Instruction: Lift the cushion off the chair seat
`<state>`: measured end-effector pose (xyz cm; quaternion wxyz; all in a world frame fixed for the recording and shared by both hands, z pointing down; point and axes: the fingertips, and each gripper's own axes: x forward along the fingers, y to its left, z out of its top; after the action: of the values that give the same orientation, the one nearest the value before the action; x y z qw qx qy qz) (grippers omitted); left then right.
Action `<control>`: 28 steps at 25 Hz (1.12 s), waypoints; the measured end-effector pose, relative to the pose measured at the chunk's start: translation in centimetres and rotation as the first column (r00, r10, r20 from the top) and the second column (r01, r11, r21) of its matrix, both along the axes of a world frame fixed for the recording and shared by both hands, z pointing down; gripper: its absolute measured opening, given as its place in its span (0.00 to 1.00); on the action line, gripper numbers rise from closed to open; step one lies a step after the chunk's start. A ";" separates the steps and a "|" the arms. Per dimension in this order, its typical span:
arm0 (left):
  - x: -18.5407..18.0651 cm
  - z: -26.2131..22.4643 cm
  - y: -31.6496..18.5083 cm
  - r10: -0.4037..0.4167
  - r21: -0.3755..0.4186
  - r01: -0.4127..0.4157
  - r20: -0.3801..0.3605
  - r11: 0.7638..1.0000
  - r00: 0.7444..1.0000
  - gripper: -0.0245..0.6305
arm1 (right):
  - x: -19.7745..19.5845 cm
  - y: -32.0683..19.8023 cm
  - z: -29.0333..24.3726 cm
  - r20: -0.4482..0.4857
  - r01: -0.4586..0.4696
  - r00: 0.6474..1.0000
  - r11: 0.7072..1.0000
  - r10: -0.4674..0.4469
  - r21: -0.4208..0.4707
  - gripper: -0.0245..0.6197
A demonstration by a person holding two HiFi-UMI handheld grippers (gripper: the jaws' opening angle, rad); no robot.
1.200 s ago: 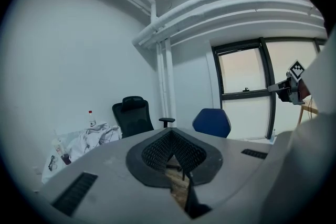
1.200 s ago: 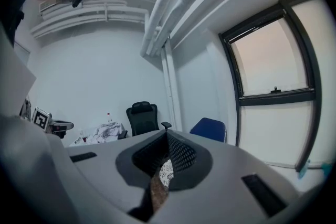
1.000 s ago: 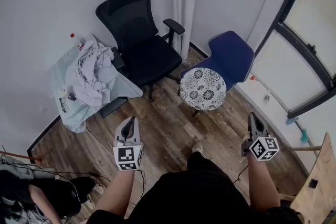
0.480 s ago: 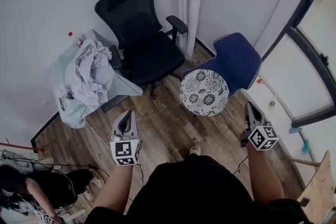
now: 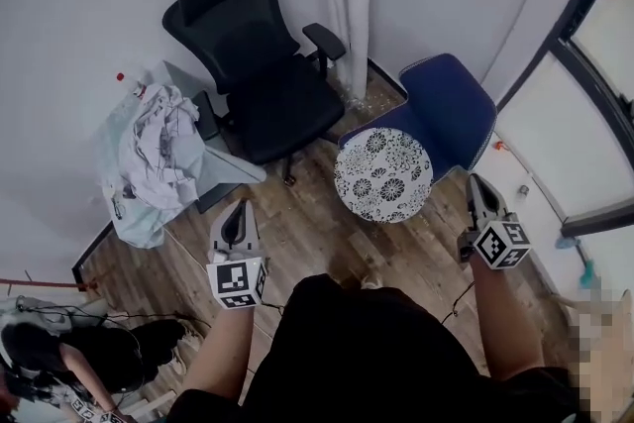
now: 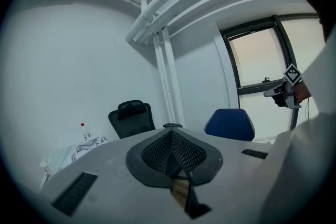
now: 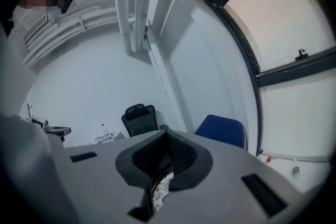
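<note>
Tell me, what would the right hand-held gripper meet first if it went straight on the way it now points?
Probably the blue chair, near the patterned round cushion on its seat. The right hand-held gripper is shut and empty. Depth is unclear, so it could be the cushion itself.

white cushion with black floral print; blue chair; black office chair; brown wood floor.
</note>
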<state>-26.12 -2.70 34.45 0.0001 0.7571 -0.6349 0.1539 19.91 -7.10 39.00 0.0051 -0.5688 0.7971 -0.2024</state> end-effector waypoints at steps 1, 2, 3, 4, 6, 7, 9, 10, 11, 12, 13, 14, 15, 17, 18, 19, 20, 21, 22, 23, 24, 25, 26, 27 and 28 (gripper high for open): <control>0.2 0.0 -0.6 0.006 -0.002 -0.006 0.006 1.000 1.000 0.04 | 0.3 -0.2 0.1 -0.002 -0.014 1.000 1.000 0.014 0.004 0.06; 0.4 0.1 -1.3 0.011 -0.006 -0.011 0.009 1.000 1.000 0.04 | 0.7 -0.3 0.2 -0.008 -0.028 1.000 1.000 0.029 0.009 0.06; 0.8 0.3 -2.0 0.018 -0.012 -0.018 0.010 1.000 1.000 0.04 | 1.0 -0.4 0.3 -0.016 -0.043 0.999 0.999 0.043 0.014 0.06; 1.3 0.5 -2.7 0.031 -0.017 -0.031 0.010 0.999 0.999 0.04 | 1.3 -0.4 0.4 -0.028 -0.055 0.998 0.998 0.055 0.019 0.06; 2.7 1.1 -4.4 0.073 -0.024 -0.073 0.009 0.997 0.997 0.04 | 1.7 -0.7 0.7 -0.061 -0.068 0.996 0.997 0.069 0.025 0.06; 3.5 1.4 -5.3 0.097 -0.025 -0.096 0.007 0.995 0.995 0.04 | 1.8 -1.0 0.9 -0.078 -0.072 0.994 0.997 0.074 0.025 0.06; 5.3 2.2 -7.1 0.140 -0.022 -0.140 -0.008 0.990 0.990 0.04 | 2.1 -1.5 1.4 -0.107 -0.087 0.990 0.996 0.090 0.028 0.06; 6.1 2.6 -8.1 0.160 -0.020 -0.160 -0.019 0.987 0.987 0.04 | 2.3 -1.8 1.6 -0.119 -0.099 0.988 0.995 0.102 0.030 0.06; 6.9 3.1 -9.2 0.180 -0.019 -0.180 -0.031 0.983 0.983 0.04 | 2.5 -2.1 1.7 -0.129 -0.113 0.985 0.993 0.117 0.031 0.06; 7.7 3.6 -10.2 0.201 -0.019 -0.202 -0.042 0.979 0.979 0.04 | 2.7 -2.4 1.9 -0.138 -0.129 0.982 0.991 0.132 0.032 0.06; 8.5 4.1 -11.3 0.223 -0.022 -0.225 -0.051 0.974 0.973 0.04 | 2.9 -2.7 2.1 -0.146 -0.144 0.978 0.989 0.147 0.032 0.06; 9.1 4.7 -12.3 0.246 -0.026 -0.248 -0.057 0.968 0.967 0.04 | 3.0 -3.0 2.3 -0.153 -0.159 0.975 0.987 0.162 0.031 0.06; 9.7 5.2 -13.2 0.268 -0.032 -0.270 -0.061 0.962 0.961 0.04 | 3.0 -3.3 2.5 -0.158 -0.174 0.972 0.984 0.176 0.029 0.06; 10.5 6.1 -15.2 0.303 -0.043 -0.306 -0.063 0.951 0.951 0.04 | 3.0 -4.0 2.9 -0.164 -0.201 0.966 0.979 0.202 0.026 0.06; 10.8 6.4 -16.0 0.316 -0.046 -0.319 -0.065 0.946 0.946 0.04 | 2.9 -4.3 3.2 -0.168 -0.211 0.963 0.977 0.212 0.024 0.06; 11.2 6.7 -16.8 0.328 -0.049 -0.332 -0.068 0.942 0.942 0.04 | 2.8 -4.5 3.5 -0.173 -0.219 0.960 0.975 0.219 0.021 0.06; 11.5 7.1 -17.5 0.341 -0.052 -0.345 -0.072 0.937 0.937 0.04 | 2.8 -4.7 3.9 -0.177 -0.227 0.958 0.974 0.227 0.017 0.06; 11.9 7.4 -18.2 0.354 -0.055 -0.359 -0.076 0.932 0.932 0.04 | 2.8 -4.9 4.3 -0.181 -0.236 0.955 0.972 0.234 0.010 0.06; 12.3 7.8 -18.9 0.367 -0.061 -0.372 -0.078 0.926 0.927 0.04 | 2.8 -5.2 4.8 -0.182 -0.246 0.953 0.969 0.242 0.002 0.06; 12.6 8.3 -19.6 0.380 -0.070 -0.385 -0.079 0.920 0.922 0.04 | 2.8 -5.5 5.3 -0.181 -0.254 0.951 0.967 0.249 -0.006 0.06; 13.0 8.9 -20.2 0.391 -0.080 -0.397 -0.077 0.914 0.917 0.04 | 2.9 -5.7 5.9 -0.180 -0.261 0.950 0.965 0.255 -0.015 0.06; 13.4 9.5 -20.8 0.404 -0.090 -0.410 -0.074 0.908 0.912 0.04 | 2.9 -5.9 6.5 -0.180 -0.267 0.949 0.964 0.258 -0.025 0.06; 13.9 10.0 -21.4 0.418 -0.094 -0.423 -0.068 0.901 0.906 0.04 | 2.9 -6.0 7.2 -0.180 -0.270 0.949 0.962 0.260 -0.036 0.06; 14.3 10.5 -21.8 0.431 -0.092 -0.435 -0.061 0.896 0.900 0.04 | 2.9 -6.0 7.9 -0.180 -0.274 0.948 0.960 0.262 -0.047 0.06; 14.8 10.9 -22.2 0.443 -0.086 -0.447 -0.056 0.890 0.895 0.04 | 2.9 -5.8 8.6 -0.180 -0.279 0.947 0.958 0.265 -0.059 0.06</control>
<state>-11.37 -24.87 45.34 0.0126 0.8840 -0.4364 0.1672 22.83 -12.93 47.63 -0.0591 -0.6883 0.6992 -0.1837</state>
